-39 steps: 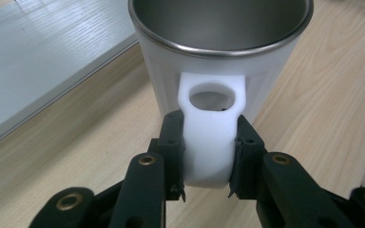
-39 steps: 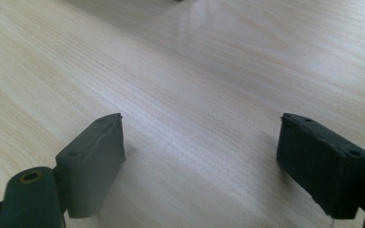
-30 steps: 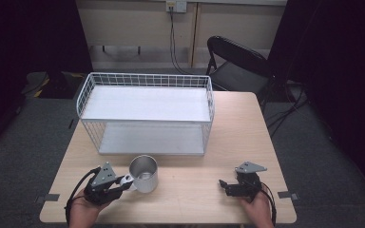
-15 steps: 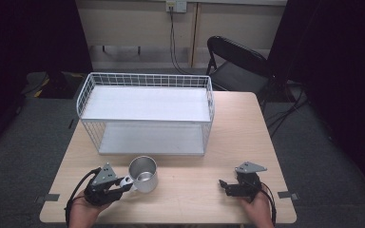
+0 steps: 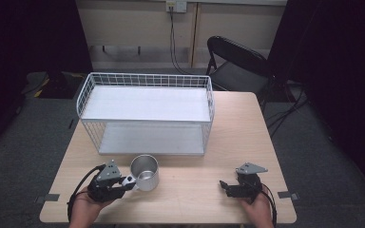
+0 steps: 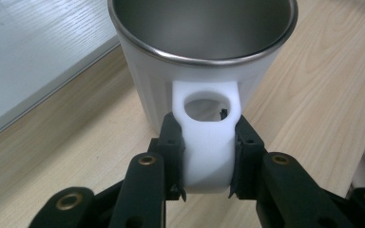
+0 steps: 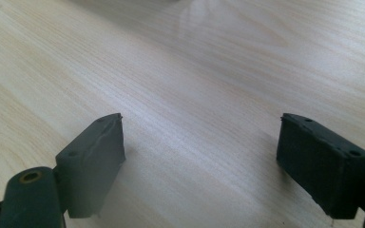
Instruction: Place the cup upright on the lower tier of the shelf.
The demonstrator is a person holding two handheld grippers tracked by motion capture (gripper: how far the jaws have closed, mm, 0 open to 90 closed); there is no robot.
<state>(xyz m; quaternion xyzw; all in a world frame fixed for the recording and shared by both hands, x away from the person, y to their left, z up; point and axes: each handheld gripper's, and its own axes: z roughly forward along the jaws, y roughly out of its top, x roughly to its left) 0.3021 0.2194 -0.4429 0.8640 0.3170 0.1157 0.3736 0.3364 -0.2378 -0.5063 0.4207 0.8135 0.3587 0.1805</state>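
Standing upright near the front edge of the table (image 5: 218, 199), just in front of the wire basket (image 5: 145, 95), the mug (image 5: 145, 171) is the thing in hand. It has a white outer wall and a shiny steel inside with a thin metal rim, and its mouth is round and open to the top. A flat white handle (image 6: 208, 137) with one round hole comes out from its side toward the person. The left gripper (image 6: 208, 164) has its two black jaws closed tight on this handle, one on each side below the hole.

In the left gripper view the far part of the rim and the bottom of the mug are cut off, so I cannot see if anything is inside. In the high view the handle is small and partly covered by the gripper.

The right gripper (image 7: 199, 166) rests low over the bare wood at the right side of the table, well apart from the mug, with its jaws wide apart and nothing between them. Its pads (image 7: 95, 156) are matte black blocks with small screw holes.

The table is pale wood with fine straight grain. The basket is made of thin white wire in a grid, with a flat white shelf (image 5: 147, 102) on top and a second flat panel below. A black folding chair (image 5: 237, 61) stands behind the table.
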